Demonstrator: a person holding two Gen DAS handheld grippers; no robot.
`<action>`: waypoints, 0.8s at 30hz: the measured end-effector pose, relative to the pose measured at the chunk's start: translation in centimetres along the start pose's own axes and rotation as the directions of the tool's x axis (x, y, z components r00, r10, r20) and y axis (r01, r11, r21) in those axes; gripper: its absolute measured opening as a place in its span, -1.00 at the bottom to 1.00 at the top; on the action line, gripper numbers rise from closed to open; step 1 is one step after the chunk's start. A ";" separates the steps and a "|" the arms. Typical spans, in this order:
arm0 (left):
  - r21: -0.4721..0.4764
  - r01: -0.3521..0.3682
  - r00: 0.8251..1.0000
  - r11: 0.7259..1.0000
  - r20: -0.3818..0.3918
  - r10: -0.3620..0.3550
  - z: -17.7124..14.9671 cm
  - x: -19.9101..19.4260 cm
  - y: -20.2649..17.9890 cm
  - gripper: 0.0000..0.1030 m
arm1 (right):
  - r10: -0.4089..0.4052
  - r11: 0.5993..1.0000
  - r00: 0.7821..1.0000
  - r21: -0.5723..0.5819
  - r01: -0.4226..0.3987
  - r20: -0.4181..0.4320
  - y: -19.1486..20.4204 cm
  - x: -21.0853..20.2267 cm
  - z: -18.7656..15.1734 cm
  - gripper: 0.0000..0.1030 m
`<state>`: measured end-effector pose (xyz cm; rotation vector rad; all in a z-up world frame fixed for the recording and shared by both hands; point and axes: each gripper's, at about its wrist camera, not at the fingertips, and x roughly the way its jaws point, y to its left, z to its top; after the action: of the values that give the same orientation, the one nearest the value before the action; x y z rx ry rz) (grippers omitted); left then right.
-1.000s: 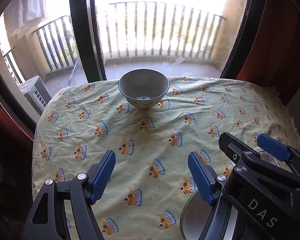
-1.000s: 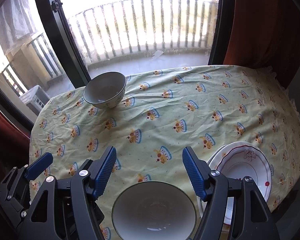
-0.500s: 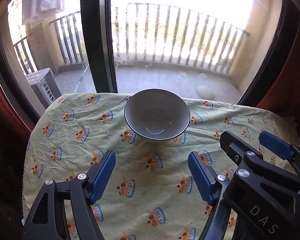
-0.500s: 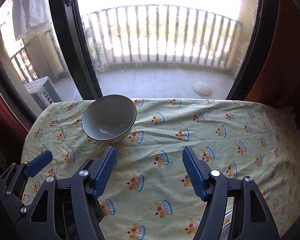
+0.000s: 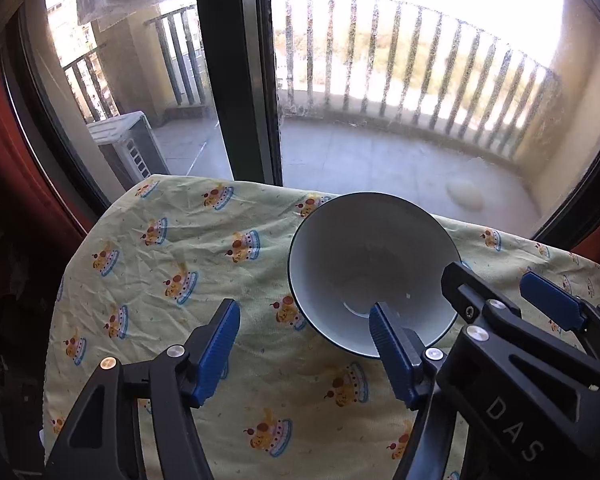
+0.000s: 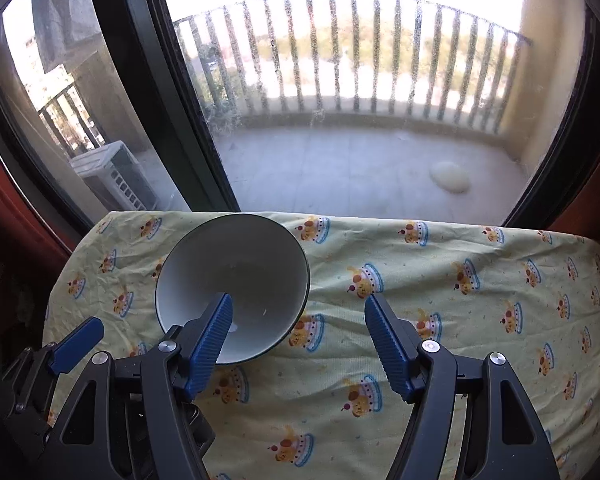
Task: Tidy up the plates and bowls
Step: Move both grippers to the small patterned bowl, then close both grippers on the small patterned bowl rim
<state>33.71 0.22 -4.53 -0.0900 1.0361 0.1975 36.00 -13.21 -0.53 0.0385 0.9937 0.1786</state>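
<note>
A white bowl with a dark rim (image 5: 364,256) stands upright near the far edge of the table, also in the right wrist view (image 6: 240,268). My left gripper (image 5: 306,324) is open; its right finger pad (image 5: 392,356) overlaps the bowl's near rim and its left pad lies over bare cloth. My right gripper (image 6: 298,320) is open beside it; its left finger pad (image 6: 210,336) overlaps the bowl's near side. Neither holds anything. The right gripper's body (image 5: 512,364) shows at the right of the left wrist view.
A yellow tablecloth with crown prints (image 5: 172,264) covers the table (image 6: 460,300). A glass balcony door with a black frame (image 5: 236,72) stands just past the table's far edge. Red curtains hang at both sides.
Both grippers have moved forward towards the bowl, which now looms larger and sits against their inner pads. The near bowl and plate have dropped out of view. Both jaws stay open.
</note>
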 end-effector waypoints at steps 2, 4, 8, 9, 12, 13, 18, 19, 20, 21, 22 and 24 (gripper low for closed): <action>-0.002 -0.013 1.000 1.000 -0.001 0.013 0.4 0.9 -0.1 0.13 | 0.002 1.000 1.000 0.013 -0.002 -0.008 -0.1 1.1 0.3 0.39; -0.004 -0.026 1.000 1.000 -0.003 0.026 0.8 1.7 -0.2 -0.01 | 0.006 1.000 1.000 0.023 -0.006 -0.016 -0.2 2.3 0.7 0.33; -0.011 -0.038 0.999 0.999 -0.003 0.038 1.4 3.3 -0.3 -0.13 | 0.001 1.000 1.000 0.026 -0.001 -0.023 -0.3 4.2 1.4 0.17; -0.010 -0.048 0.999 0.999 -0.005 0.048 1.6 3.7 -0.4 -0.18 | 0.000 1.000 1.000 0.024 0.000 -0.025 -0.3 4.6 1.5 0.11; -0.011 -0.071 0.997 0.997 -0.003 0.071 1.9 4.5 -0.6 -0.33 | -0.006 1.000 1.000 0.020 0.007 -0.030 -0.2 5.8 1.8 -0.01; -0.016 -0.071 0.997 0.997 -0.005 0.071 2.0 4.8 -0.6 -0.38 | -0.008 1.000 0.999 0.020 0.008 -0.037 -0.3 6.2 1.9 -0.11; -0.029 -0.066 0.998 0.997 -0.022 0.066 2.1 5.9 -0.7 -0.59 | 0.011 1.000 0.999 0.019 -0.010 -0.052 -0.3 7.3 2.3 -0.53; -0.033 -0.062 0.998 0.998 -0.025 0.061 2.1 6.1 -0.6 -0.63 | 0.016 1.000 0.998 0.015 -0.015 -0.058 -0.2 7.4 2.3 -0.58; -0.036 -0.058 0.998 0.998 -0.020 0.058 2.1 6.1 -0.6 -0.63 | 0.013 1.000 0.998 0.014 -0.013 -0.054 -0.1 7.4 2.3 -0.58; -0.038 -0.060 0.998 0.997 -0.019 0.059 2.1 6.0 -0.6 -0.63 | 0.013 1.000 0.999 0.012 -0.012 -0.051 -0.1 7.4 2.4 -0.58; -0.039 -0.063 0.998 0.997 -0.017 0.062 2.0 6.0 -0.6 -0.64 | 0.015 1.000 0.999 0.010 -0.015 -0.050 0.0 7.4 2.4 -0.58; -0.041 -0.067 0.998 0.997 -0.011 0.067 2.0 5.8 -0.8 -0.64 | 0.019 1.000 0.998 0.007 -0.019 -0.056 -0.1 7.4 2.5 -0.59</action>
<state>38.46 0.49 -8.56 -0.0940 1.0456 0.2801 42.04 -11.99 -5.35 0.0487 1.0504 0.1950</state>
